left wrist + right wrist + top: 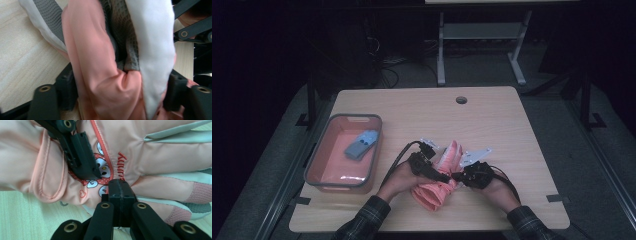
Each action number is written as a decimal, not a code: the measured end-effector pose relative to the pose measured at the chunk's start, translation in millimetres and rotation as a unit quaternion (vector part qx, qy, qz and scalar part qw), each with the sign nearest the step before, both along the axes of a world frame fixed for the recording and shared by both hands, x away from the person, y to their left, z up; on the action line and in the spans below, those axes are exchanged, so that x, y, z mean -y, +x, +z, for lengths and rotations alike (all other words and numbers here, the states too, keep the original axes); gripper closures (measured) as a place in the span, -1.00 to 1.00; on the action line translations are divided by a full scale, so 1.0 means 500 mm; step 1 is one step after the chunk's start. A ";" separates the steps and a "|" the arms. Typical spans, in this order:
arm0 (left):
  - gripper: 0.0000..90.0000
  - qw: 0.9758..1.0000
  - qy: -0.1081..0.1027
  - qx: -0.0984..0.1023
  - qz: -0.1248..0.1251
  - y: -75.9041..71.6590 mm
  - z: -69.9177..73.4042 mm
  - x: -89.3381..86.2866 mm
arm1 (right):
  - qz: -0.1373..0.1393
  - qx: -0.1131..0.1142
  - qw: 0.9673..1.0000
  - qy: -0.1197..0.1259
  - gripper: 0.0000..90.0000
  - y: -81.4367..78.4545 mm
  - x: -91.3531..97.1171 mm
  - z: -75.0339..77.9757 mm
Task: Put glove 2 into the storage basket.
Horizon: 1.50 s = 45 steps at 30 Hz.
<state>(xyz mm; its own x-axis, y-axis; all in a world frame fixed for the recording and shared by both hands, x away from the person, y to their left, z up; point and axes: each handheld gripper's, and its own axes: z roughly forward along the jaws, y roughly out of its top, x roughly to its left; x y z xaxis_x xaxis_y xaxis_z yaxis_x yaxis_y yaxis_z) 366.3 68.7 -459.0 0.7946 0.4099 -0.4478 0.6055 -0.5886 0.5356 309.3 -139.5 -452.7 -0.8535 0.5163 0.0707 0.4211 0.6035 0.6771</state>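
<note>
A pink glove (439, 182) lies at the lower centre of the tabletop (512, 130), between two hand-held grippers. The left gripper (117, 95) has its jaws around a bunched fold of the glove, pressing both sides. The right gripper (120, 192) has its jaws closed together, tips against the glove's cartoon patch. At the left sits a pink bin (319, 175) with a blue item (361, 144) inside.

red stitched lettering, unreadable, on pink glove (155, 152)

A light wooden table (512, 125) in a dim room.
Behind it, a white-legged desk frame (482, 45) stands on grey floor (482, 70); cables (387, 70) trail nearby.
</note>
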 end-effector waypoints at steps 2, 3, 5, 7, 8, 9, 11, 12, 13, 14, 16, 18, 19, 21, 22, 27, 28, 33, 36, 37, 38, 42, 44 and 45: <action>-0.17 1.000 0.001 0.003 0.000 0.000 0.001 -0.001 | 0.000 0.000 1.000 -0.001 1.00 0.000 0.000 0.000; -0.11 1.000 0.001 0.005 0.000 0.000 0.001 -0.002 | 0.000 0.001 1.000 0.000 1.00 0.000 0.000 0.000; -0.01 1.000 0.002 0.009 -0.003 0.001 0.002 -0.003 | 0.002 0.004 1.000 0.004 1.00 0.000 0.000 -0.002; 0.07 1.000 0.002 0.011 -0.003 0.002 0.003 -0.005 | 0.004 0.002 1.000 0.008 1.00 0.001 0.004 0.000; 0.11 1.000 0.000 0.011 -0.002 0.002 0.003 -0.006 | 0.004 0.002 1.000 0.011 1.00 0.001 0.005 0.000; 0.15 1.000 0.000 0.011 -0.002 0.003 0.004 -0.008 | 0.004 0.000 1.000 0.016 0.99 0.002 0.008 0.002; 0.21 1.000 -0.003 0.010 -0.001 0.003 0.005 -0.009 | 0.009 -0.002 0.999 0.032 0.81 -0.001 0.019 0.010; 0.22 1.000 -0.001 0.010 -0.002 0.004 0.005 -0.011 | 0.009 -0.002 0.999 0.040 0.72 -0.001 0.026 0.013; 0.24 1.000 -0.002 0.009 -0.002 0.004 0.006 -0.012 | 0.004 -0.007 0.999 0.051 0.60 -0.003 0.034 0.018; 0.26 1.000 -0.006 0.008 -0.003 0.004 0.006 -0.013 | -0.003 -0.006 0.998 0.056 0.52 -0.005 0.043 0.022; 0.28 1.000 -0.010 0.007 -0.002 0.003 0.010 -0.014 | -0.023 0.010 0.997 0.067 0.28 -0.010 0.065 0.029; 0.30 1.000 -0.015 0.008 -0.005 0.002 0.014 -0.015 | -0.048 0.031 0.996 0.067 0.10 -0.012 0.091 0.031; 0.31 1.000 -0.019 0.004 -0.003 0.000 0.016 -0.015 | -0.064 0.037 0.995 0.066 0.04 -0.010 0.105 0.029; 0.32 1.000 -0.020 0.007 -0.006 -0.002 0.020 -0.015 | -0.091 0.041 0.993 0.059 -0.07 -0.003 0.134 0.022; 0.32 1.000 -0.021 0.008 -0.007 -0.003 0.022 -0.015 | -0.107 0.042 0.992 0.056 -0.14 0.001 0.147 0.018; 0.32 1.000 -0.023 0.011 -0.013 -0.010 0.031 -0.012 | -0.164 0.013 0.985 0.056 -0.32 0.031 0.203 -0.015; 0.32 1.000 -0.023 0.012 -0.014 -0.011 0.033 -0.012 | -0.170 0.010 0.984 0.053 -0.35 0.036 0.210 -0.020; 0.33 0.999 -0.027 0.012 -0.018 -0.016 0.041 -0.011 | -0.185 0.003 0.982 0.029 -0.52 0.052 0.216 -0.043; 0.33 0.999 -0.031 0.015 -0.017 -0.022 0.046 -0.009 | -0.183 0.010 0.983 0.017 -0.58 0.055 0.214 -0.049; 0.33 0.999 -0.029 0.016 -0.022 -0.022 0.048 -0.009 | -0.183 0.010 0.983 0.018 -0.58 0.055 0.214 -0.050; 0.33 0.999 -0.028 0.017 -0.021 -0.023 0.049 -0.009 | -0.183 0.014 0.983 0.014 -0.59 0.055 0.213 -0.050; 0.34 0.999 -0.026 0.023 -0.023 -0.027 0.056 -0.008 | -0.181 0.025 0.983 0.004 -0.66 0.051 0.205 -0.054; 0.34 0.999 -0.027 0.025 -0.024 -0.029 0.060 -0.008 | -0.179 0.031 0.983 0.011 -0.68 0.049 0.204 -0.057; 0.34 0.999 -0.029 0.026 -0.024 -0.029 0.062 -0.007 | -0.178 0.031 0.983 0.014 -0.69 0.049 0.204 -0.059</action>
<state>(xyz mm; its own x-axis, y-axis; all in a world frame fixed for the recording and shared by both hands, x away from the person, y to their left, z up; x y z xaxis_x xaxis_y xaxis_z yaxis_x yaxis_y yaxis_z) 351.5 72.4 -428.0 0.8356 0.3453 -0.4273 0.5477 -0.5840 0.5992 333.6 -241.6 -482.2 -0.6224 0.7815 0.0423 0.5590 0.4060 0.7230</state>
